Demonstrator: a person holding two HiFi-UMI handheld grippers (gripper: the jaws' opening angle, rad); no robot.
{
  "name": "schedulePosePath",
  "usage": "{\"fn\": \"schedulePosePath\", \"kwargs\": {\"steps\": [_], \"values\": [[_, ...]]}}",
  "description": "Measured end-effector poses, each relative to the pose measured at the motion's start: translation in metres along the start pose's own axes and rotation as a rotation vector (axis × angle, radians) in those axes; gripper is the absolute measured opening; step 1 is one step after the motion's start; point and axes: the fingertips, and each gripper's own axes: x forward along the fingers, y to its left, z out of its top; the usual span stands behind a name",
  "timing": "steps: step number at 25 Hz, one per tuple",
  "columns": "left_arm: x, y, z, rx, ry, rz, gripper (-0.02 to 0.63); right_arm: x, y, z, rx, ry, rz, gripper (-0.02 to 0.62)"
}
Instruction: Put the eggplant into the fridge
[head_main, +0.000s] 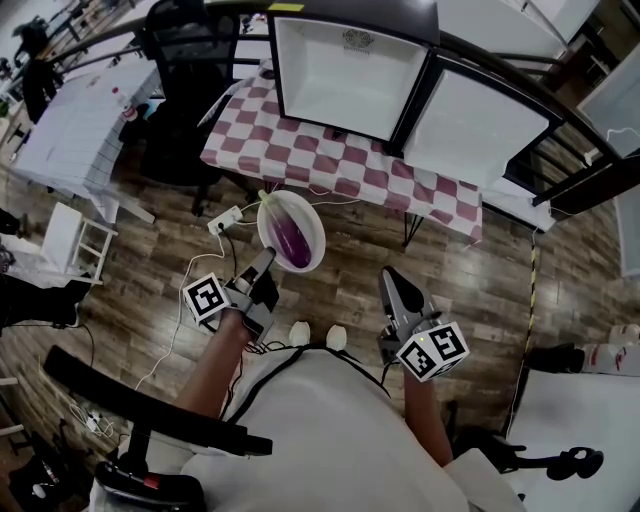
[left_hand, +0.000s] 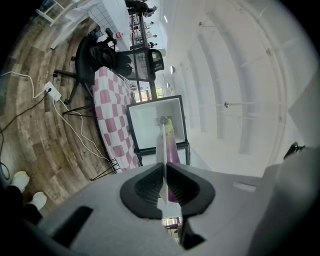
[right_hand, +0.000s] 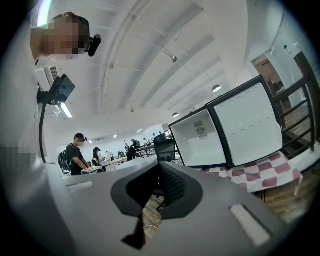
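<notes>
The left gripper (head_main: 267, 260) is clamping the rim of the white plate (head_main: 318, 238) — the eggplant (head_main: 290, 236) is lying on it just beyond the jaws, its long axis pointing ahead toward the open fridge (head_main: 345, 85). The right gripper (head_main: 393, 277) is hanging closed and empty — well apart from the plate.
</notes>
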Motion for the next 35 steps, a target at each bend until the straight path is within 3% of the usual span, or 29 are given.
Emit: {"fn": "schedulePosePath", "kwargs": {"steps": [35], "values": [[-0.036, 0.019, 0.050, -0.017, 0.040, -0.032, 0.026, 0.030, 0.045, -0.028, -0.029, 0.010, -0.082, 0.008]]}}
